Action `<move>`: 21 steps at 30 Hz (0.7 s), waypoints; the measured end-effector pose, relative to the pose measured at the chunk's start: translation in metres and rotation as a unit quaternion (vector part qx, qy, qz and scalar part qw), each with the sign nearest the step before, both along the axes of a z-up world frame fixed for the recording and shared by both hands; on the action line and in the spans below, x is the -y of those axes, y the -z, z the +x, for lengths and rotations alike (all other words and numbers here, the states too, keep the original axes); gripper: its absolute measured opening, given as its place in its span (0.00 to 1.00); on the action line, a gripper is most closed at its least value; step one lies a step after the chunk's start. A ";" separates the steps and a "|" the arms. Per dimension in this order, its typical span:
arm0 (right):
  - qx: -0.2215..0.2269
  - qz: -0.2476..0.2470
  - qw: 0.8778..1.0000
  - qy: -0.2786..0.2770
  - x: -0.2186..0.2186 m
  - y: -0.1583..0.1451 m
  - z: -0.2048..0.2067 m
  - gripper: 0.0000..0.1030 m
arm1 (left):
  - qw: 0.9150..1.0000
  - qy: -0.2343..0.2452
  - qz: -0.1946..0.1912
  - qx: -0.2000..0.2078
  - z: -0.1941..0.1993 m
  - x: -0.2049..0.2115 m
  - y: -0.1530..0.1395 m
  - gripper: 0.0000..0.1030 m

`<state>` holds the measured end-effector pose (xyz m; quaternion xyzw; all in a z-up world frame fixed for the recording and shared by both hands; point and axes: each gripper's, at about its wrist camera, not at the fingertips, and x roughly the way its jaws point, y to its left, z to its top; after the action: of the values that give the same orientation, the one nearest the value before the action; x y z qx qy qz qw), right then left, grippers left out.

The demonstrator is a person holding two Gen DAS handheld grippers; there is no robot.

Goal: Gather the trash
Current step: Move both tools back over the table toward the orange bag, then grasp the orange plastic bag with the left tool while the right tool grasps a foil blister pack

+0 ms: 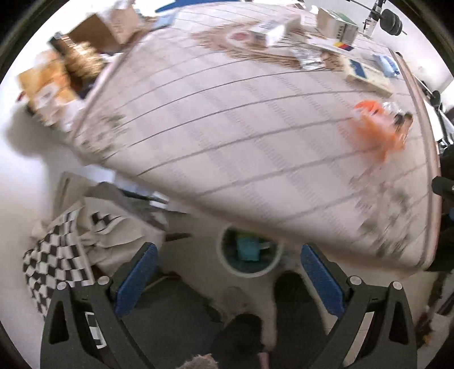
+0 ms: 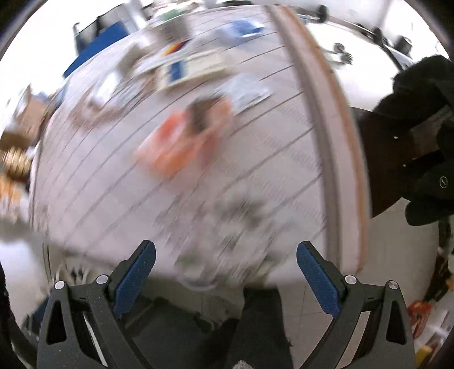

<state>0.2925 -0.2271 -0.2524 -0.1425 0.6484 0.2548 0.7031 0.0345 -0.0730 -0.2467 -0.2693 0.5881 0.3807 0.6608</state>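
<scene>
A crumpled orange plastic wrapper point(image 1: 378, 127) lies on the pale tablecloth with thin dark lines point(image 1: 227, 127) that covers the table, near the cloth's right edge in the left wrist view. In the right wrist view the same orange wrapper point(image 2: 181, 139) sits toward the middle of the cloth, with a dark patch on it, too blurred to read. Just beyond it lies a flat clear plastic packet point(image 2: 247, 92), and farther back a flat white box with a blue panel point(image 1: 366, 75) rests on the cloth. At the far end of the table stand more cartons, among them a white and green box point(image 1: 337, 24), with blue fabric point(image 1: 386, 65) near the right rim.

Below the table's near edge, on the floor, stands a round white bin point(image 1: 249, 251) with a turquoise item inside. It lies between and beyond the left gripper point(image 1: 229, 279) fingers. That gripper's blue-padded jaws stand wide apart and hold nothing. To the left of the bin a black-and-white chequered cloth point(image 1: 56, 255) lies heaped on the floor.

The right gripper point(image 2: 227, 276) hangs at the table's near edge, its blue-padded jaws also spread wide and empty. A wooden strip point(image 2: 346, 127) runs along the table's right side, and dark clothing point(image 2: 420, 127) shows beyond it. Both views are heavily motion-blurred.
</scene>
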 end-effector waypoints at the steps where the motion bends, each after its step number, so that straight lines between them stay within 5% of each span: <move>1: 0.000 -0.006 1.000 0.008 -0.002 0.004 0.020 0.98 | 1.000 -0.001 -0.015 0.008 0.018 -0.006 0.001 1.00; 6: 0.003 -0.026 0.999 0.023 -0.012 0.031 0.097 0.96 | 0.994 -0.019 -0.094 0.051 0.114 -0.038 0.014 1.00; 11: -0.029 -0.034 0.999 0.030 -0.014 0.060 0.141 0.90 | 0.980 -0.030 -0.185 0.071 0.178 -0.057 0.047 0.97; 12: -0.036 -0.032 0.998 0.033 -0.015 0.064 0.147 0.90 | 0.978 -0.033 -0.195 0.073 0.184 -0.059 0.053 0.93; 17: -0.083 0.001 0.996 0.038 -0.026 0.082 0.167 0.90 | 0.968 -0.065 -0.228 0.084 0.193 -0.063 0.071 0.31; 21: -0.080 0.012 0.997 0.006 -0.056 0.085 0.169 0.90 | 0.973 -0.074 -0.196 0.093 0.181 -0.070 0.056 0.27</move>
<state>0.4617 -0.1715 -0.3371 -0.1099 0.7005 0.2688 0.6519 0.2152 -0.0034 -0.3028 -0.4708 0.5658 0.2790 0.6168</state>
